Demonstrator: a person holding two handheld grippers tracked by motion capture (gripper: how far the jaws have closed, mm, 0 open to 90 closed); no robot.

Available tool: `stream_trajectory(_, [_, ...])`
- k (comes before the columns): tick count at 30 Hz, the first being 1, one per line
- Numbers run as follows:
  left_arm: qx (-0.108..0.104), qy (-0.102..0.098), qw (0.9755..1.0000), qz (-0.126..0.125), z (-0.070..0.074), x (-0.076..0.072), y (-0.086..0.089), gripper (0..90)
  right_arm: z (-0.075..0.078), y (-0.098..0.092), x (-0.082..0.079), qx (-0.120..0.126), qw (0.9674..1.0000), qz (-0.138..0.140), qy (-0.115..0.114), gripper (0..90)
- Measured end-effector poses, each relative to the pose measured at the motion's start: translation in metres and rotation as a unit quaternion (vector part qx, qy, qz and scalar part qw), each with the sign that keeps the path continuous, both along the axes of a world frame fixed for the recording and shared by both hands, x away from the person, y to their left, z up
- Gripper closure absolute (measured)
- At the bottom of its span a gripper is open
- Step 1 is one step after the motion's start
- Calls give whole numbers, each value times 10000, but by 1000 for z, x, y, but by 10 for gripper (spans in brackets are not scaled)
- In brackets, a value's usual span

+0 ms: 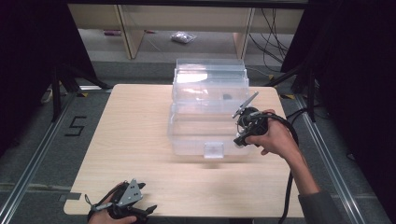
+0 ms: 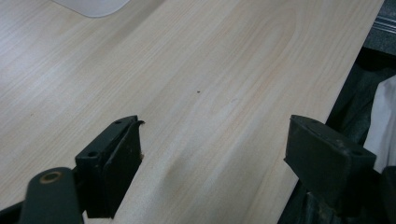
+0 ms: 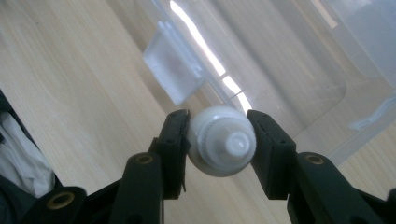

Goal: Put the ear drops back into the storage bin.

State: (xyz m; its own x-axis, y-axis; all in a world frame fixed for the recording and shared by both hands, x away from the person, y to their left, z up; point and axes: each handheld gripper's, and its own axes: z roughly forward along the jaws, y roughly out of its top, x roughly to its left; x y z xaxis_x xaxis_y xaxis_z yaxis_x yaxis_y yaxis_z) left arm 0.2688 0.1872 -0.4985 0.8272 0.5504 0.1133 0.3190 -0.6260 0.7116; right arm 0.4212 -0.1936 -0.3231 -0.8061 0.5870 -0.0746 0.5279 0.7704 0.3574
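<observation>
Gripping a small white round bottle [image 3: 221, 141] between its two black jaws, our right tool [image 3: 219, 140] hangs just above the front right corner of the clear plastic box [image 1: 208, 109]. In the right tool view the jaws press on either side of the bottle, whose cap end faces the camera; below it lie the box's front latch [image 3: 173, 70] and the transparent lid. In the high view we see this tool [image 1: 243, 135] right at the box's right front edge, with our hand [image 1: 273, 135] wrapped round it from the right.

Our left tool [image 1: 122, 205] sits at the near edge of the bench [image 1: 135, 140], well apart from the box, its jaws spread wide with nothing between them. In the left tool view bare wood stretches ahead of it [image 2: 212, 149], and the bench edge runs just beside one jaw.

We have open bench all along the left of the box and in front of it; on the right only a narrow strip of wood remains between the box and the bench edge.
</observation>
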Motion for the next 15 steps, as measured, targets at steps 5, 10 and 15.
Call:
stream_trajectory(5, [-8,2,10000,1,0,0,0,181,1,-5,9,44,9999,-139,40,601])
stream_trajectory(10, [-2,-5,10000,0,0,1,0,180,3,-10,22,59,9996,-276,37,601])
stream_trajectory(15, [-7,-7,10000,14,-1,0,0,180,0,-12,37,11,9988,-477,78,602])
